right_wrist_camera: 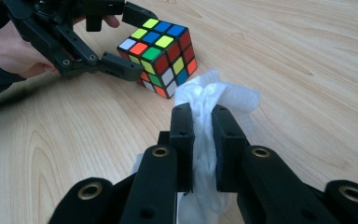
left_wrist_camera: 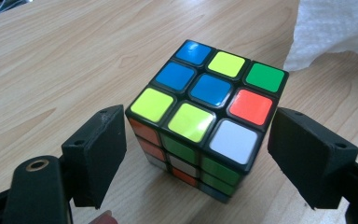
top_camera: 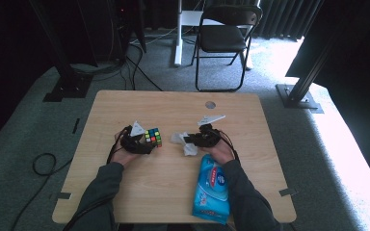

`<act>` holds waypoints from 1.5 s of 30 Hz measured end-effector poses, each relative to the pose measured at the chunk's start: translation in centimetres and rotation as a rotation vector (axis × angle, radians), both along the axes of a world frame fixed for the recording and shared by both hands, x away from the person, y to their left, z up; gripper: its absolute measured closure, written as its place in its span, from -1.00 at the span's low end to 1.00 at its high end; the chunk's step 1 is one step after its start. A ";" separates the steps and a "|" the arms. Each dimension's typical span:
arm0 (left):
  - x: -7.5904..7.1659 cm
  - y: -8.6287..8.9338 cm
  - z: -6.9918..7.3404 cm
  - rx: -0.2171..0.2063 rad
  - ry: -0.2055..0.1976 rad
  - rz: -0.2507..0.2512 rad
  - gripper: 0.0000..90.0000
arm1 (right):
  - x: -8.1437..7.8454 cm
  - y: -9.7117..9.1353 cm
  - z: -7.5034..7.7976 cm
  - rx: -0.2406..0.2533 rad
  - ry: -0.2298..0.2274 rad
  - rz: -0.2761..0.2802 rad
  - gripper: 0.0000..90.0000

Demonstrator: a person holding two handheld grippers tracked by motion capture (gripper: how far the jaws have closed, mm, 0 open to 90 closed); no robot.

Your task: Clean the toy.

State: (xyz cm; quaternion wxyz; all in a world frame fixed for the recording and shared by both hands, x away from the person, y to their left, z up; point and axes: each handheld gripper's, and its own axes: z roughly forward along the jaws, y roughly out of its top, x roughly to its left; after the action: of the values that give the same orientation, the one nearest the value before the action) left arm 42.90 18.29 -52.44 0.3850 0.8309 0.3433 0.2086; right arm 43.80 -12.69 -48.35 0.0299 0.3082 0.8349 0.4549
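Observation:
A scrambled Rubik's cube (top_camera: 152, 137) (left_wrist_camera: 205, 116) (right_wrist_camera: 156, 56) rests on the wooden table (top_camera: 173, 106). My left gripper (top_camera: 143, 143) (left_wrist_camera: 196, 144) is open, with one jaw on each side of the cube and a thin strip of wood visible between pad and cube. To the cube's right, my right gripper (top_camera: 189, 140) (right_wrist_camera: 203, 119) is shut on a crumpled white wipe (top_camera: 189, 149) (right_wrist_camera: 228, 95), which bulges out past the fingertips and hangs below them. The right gripper view also has the left gripper (right_wrist_camera: 137, 44) at the cube. A corner of the wipe (left_wrist_camera: 335, 28) lies beyond the cube.
A blue pack of wet wipes (top_camera: 212, 187) lies near the front edge under the right forearm. The table has a round hole (top_camera: 210, 104) at the back. A black folding chair (top_camera: 226, 33) and dark stand legs are on the carpet behind.

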 end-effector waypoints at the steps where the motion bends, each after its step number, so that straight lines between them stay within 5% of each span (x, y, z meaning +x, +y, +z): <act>1: 0.0 0.0 0.0 0.003 0.001 -0.006 -0.55 | 0.0 0.0 0.0 -0.001 0.000 0.000 0.80; 11: -0.2 -0.3 0.1 0.025 -0.003 -0.018 -0.29 | 0.0 0.0 0.0 -0.001 0.001 0.001 0.80; 21: -0.3 -0.7 0.5 0.032 0.000 -0.009 -0.24 | 0.0 0.0 0.0 0.002 0.001 -0.001 0.80; 45: -0.5 -0.6 0.7 -0.028 0.028 0.005 -0.24 | 0.0 -0.1 0.0 0.005 0.001 -0.005 0.80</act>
State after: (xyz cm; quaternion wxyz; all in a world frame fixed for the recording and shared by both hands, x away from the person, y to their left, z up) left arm 42.38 17.67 -51.71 0.3913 0.8274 0.3536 0.1930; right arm 43.79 -12.74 -48.34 0.0297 0.3108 0.8329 0.4569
